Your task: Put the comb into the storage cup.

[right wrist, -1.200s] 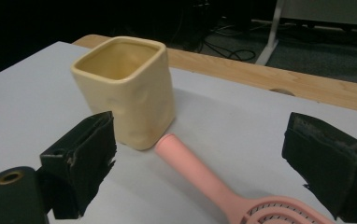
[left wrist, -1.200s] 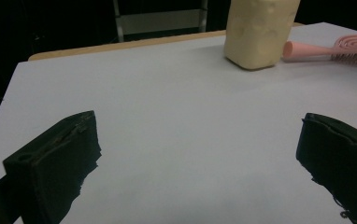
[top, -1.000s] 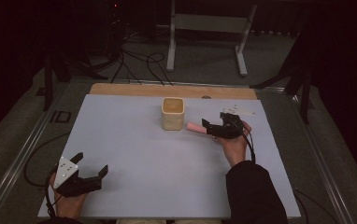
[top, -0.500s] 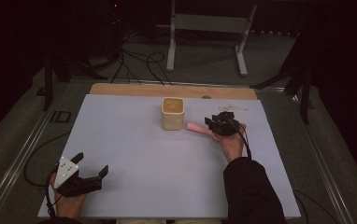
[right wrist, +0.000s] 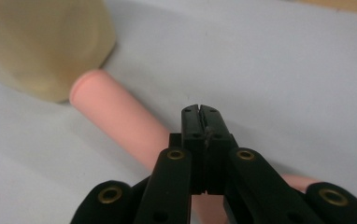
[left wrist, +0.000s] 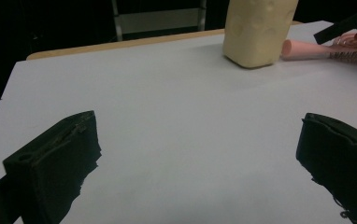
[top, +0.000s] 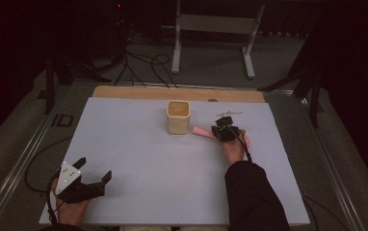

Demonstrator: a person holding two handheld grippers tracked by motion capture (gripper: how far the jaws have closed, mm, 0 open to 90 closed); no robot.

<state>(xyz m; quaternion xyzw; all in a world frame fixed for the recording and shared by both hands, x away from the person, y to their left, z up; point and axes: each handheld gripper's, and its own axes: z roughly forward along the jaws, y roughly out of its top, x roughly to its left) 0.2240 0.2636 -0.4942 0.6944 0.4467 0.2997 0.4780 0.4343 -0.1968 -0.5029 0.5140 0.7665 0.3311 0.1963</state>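
A cream cup (top: 178, 117) stands upright at the far middle of the white board. A pink cylinder (top: 200, 130) lies flat just to its right, one end near the cup's base. My right gripper (top: 223, 129) hovers over the cylinder's other end. In the right gripper view its jaws (right wrist: 200, 112) have just closed and meet with nothing between them, the pink cylinder (right wrist: 120, 121) passing underneath beside the cup (right wrist: 36, 42). My left gripper (top: 94, 168) rests at the near left corner, open. In the left gripper view its jaws (left wrist: 197, 126) stand wide apart over bare board.
The white board (top: 172, 163) has a wooden strip (top: 124, 92) along its far edge. Beyond the table a metal stand (top: 211, 24) and loose cables (top: 138, 62) sit on the dark floor. A metal rail (top: 23, 154) runs along the table's left side.
The right gripper has sunk toward the board and shifted slightly left over the pink cylinder, and its jaws have gone from wide apart to closed. The left gripper has stayed put.
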